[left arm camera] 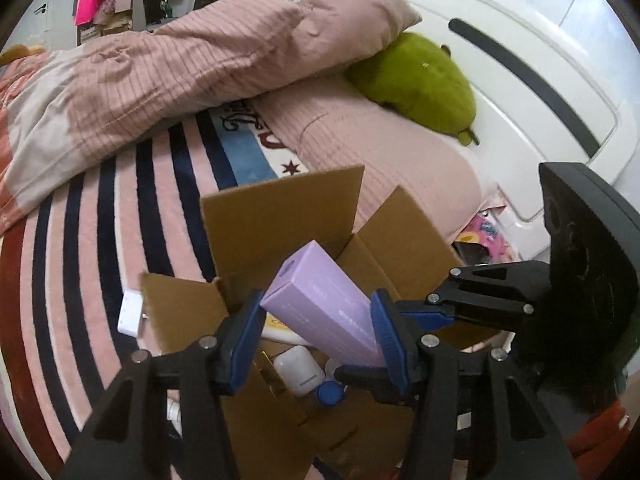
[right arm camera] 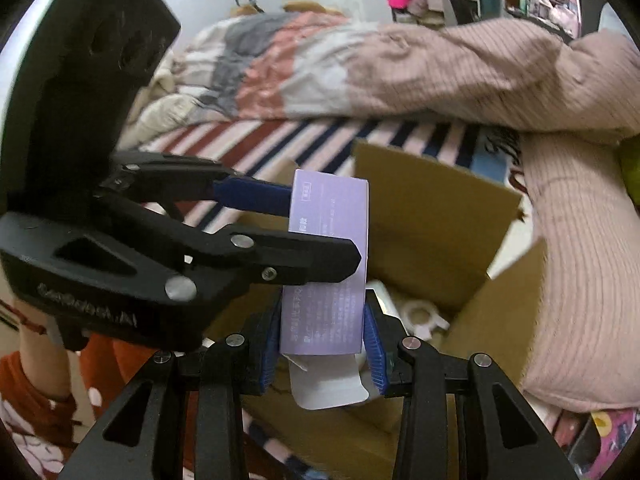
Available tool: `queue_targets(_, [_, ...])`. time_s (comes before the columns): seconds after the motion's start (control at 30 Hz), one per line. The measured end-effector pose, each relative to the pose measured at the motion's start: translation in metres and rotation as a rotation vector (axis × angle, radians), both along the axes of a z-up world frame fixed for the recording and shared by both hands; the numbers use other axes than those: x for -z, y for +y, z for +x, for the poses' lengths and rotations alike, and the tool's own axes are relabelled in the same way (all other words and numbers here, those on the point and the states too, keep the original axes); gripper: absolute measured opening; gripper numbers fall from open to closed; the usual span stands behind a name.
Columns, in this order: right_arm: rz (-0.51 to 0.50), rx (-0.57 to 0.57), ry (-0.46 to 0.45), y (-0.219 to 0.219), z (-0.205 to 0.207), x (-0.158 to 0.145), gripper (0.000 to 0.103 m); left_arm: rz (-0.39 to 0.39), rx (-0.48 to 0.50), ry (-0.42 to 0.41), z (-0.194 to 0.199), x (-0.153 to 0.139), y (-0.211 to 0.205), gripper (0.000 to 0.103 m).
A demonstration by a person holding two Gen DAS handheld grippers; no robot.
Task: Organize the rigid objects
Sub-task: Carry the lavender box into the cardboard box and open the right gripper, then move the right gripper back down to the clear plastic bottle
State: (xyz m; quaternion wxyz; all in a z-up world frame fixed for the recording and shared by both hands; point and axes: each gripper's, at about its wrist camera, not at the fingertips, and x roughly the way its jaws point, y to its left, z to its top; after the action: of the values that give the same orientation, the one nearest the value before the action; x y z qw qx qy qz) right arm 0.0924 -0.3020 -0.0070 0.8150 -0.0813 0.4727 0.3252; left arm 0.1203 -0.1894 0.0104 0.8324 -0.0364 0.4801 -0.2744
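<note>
A long purple carton (left arm camera: 320, 304) hangs over an open cardboard box (left arm camera: 280, 216) on the bed. My left gripper (left arm camera: 316, 336) is shut on the carton's sides. My right gripper (right arm camera: 324, 344) is shut on its lower end, where a white flap hangs open; the carton (right arm camera: 328, 216) stands upright in that view. The left gripper (right arm camera: 316, 232) reaches in from the left in the right wrist view and clamps the carton's middle. The right gripper (left arm camera: 404, 344) shows at right in the left wrist view. Inside the box lie a white earbud case (left arm camera: 298, 368) and a blue cap (left arm camera: 330, 392).
A white flat item (left arm camera: 130, 316) lies on the striped sheet left of the box. A pink duvet (left arm camera: 180, 64), pink pillow (right arm camera: 580, 260) and green plush toy (left arm camera: 420, 80) lie behind. A white ring-shaped item (right arm camera: 420, 316) sits in the box (right arm camera: 432, 216).
</note>
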Motion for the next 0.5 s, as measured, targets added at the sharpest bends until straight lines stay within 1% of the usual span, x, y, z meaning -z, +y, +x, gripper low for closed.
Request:
queue_targets(0.07, [-0.011,0.019,0.007,-0.002,0.001,0.005,0.033,0.042,-0.005,-0.002,-0.002,0.002,-0.003,0.058])
queue_targets(0.1, [-0.025,0.030,0.007,-0.002,0.001,0.007,0.033,0.066,-0.012,-0.013,-0.004,0.002,-0.003,0.063])
queue_targets(0.13, [-0.039,0.034,0.002,-0.004,0.001,0.008,0.033,0.072,-0.016,-0.020,-0.005,0.001,-0.001,0.065])
queue_targets(0.2, [-0.046,0.032,-0.002,-0.003,-0.002,0.007,0.035,0.059,-0.024,-0.036,-0.010,-0.004,0.008,0.067])
queue_targets(0.3, [-0.053,0.027,-0.026,0.006,-0.003,0.002,0.043,0.041,-0.074,-0.080,-0.024,-0.019,0.037,0.068])
queue_targets(0.4, [-0.045,0.007,-0.092,0.020,-0.011,-0.010,0.044,0.047,-0.123,-0.123,-0.041,-0.031,0.068,0.070])
queue_targets(0.43, [-0.028,-0.008,-0.128,0.028,-0.017,-0.017,0.044,0.052,-0.147,-0.138,-0.049,-0.034,0.083,0.071])
queue_targets(0.5, [0.003,-0.046,-0.163,0.045,-0.027,-0.026,0.044,0.070,-0.197,-0.161,-0.063,-0.038,0.109,0.071])
